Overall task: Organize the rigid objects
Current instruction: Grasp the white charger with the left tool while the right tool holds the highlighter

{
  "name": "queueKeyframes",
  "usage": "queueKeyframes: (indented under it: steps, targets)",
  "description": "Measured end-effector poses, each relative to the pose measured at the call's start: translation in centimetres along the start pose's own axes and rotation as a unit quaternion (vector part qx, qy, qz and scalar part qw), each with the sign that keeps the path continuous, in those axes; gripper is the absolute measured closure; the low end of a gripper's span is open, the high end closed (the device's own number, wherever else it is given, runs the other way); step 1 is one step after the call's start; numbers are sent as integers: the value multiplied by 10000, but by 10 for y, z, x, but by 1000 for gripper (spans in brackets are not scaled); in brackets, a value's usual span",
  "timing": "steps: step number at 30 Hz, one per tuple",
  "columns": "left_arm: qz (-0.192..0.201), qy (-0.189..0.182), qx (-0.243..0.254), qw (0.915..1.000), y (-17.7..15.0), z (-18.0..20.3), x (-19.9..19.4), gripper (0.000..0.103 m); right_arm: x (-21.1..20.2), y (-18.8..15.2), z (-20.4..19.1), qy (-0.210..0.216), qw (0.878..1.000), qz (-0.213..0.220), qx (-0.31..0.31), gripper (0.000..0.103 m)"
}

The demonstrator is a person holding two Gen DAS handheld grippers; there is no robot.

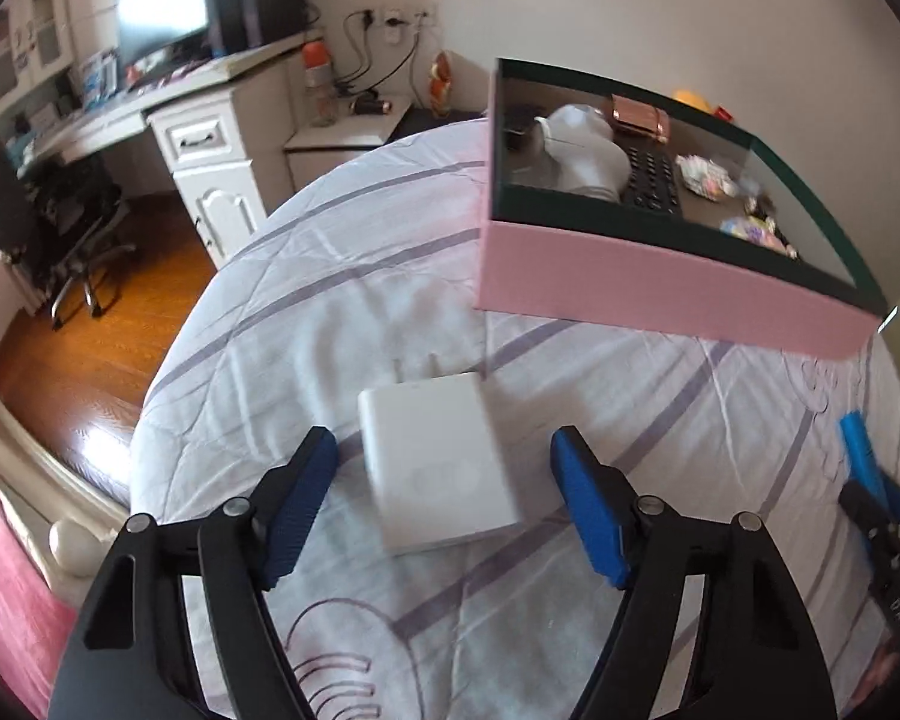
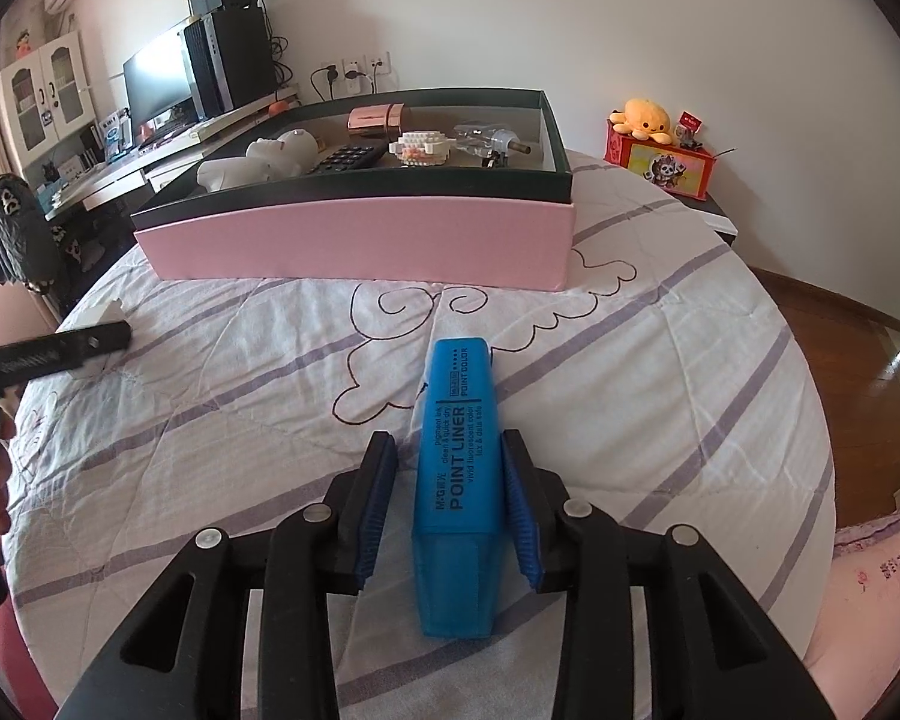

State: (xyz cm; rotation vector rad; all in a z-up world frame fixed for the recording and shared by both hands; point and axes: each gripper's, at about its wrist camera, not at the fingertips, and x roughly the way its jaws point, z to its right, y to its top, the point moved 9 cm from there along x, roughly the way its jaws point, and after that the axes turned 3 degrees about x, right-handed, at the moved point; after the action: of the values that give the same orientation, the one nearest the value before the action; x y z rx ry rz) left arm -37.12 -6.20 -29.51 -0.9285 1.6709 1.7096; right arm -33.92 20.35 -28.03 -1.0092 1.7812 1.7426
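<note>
Collecting loose items from the bed [image 2: 660,420] into the pink box [image 2: 360,240] looks to be the step in hand, with two things yet to go in. On the near side of the pink box, toward its left end, lies a white charger [image 1: 438,462] flat on the quilt, its prongs pointing toward the box. The left gripper [image 1: 444,498] is set over it with jaws released: both blue pads stand clear of the charger's sides, though it lies between them. Also on the near side of the box, further toward its right end, a blue highlighter [image 2: 459,474] lies on the quilt, its far end aimed at the box. The right gripper [image 2: 450,498] straddles it, jaws slack: the left pad shows a clear gap and the right pad sits just beside the barrel, so I judge it not gripped.

The box already holds a calculator [image 2: 345,159], a white figure [image 2: 258,162], a small brick model [image 2: 420,147] and other bits. Next, I judge, the left jaws need to clench squarely on the charger's two long edges before lifting it over the box's near wall.
</note>
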Motion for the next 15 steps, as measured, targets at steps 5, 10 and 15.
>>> queueKeyframes:
  steps: [5, 10, 15]
  targets:
    - [183, -98, 272, 9994, 0, 5, -3, 63, 0, 0, -1, 13, 10000, -3, -1, 65]
    - [263, -392, 437, 9979, 0, 13, -7, 63, 0, 0, -1, 23, 10000, -2, -27, 63]
    - [278, -780, 952, 9920, -19, 46, -22, 63, -4, -2, 1, 118, 9999, 24, 54, 65]
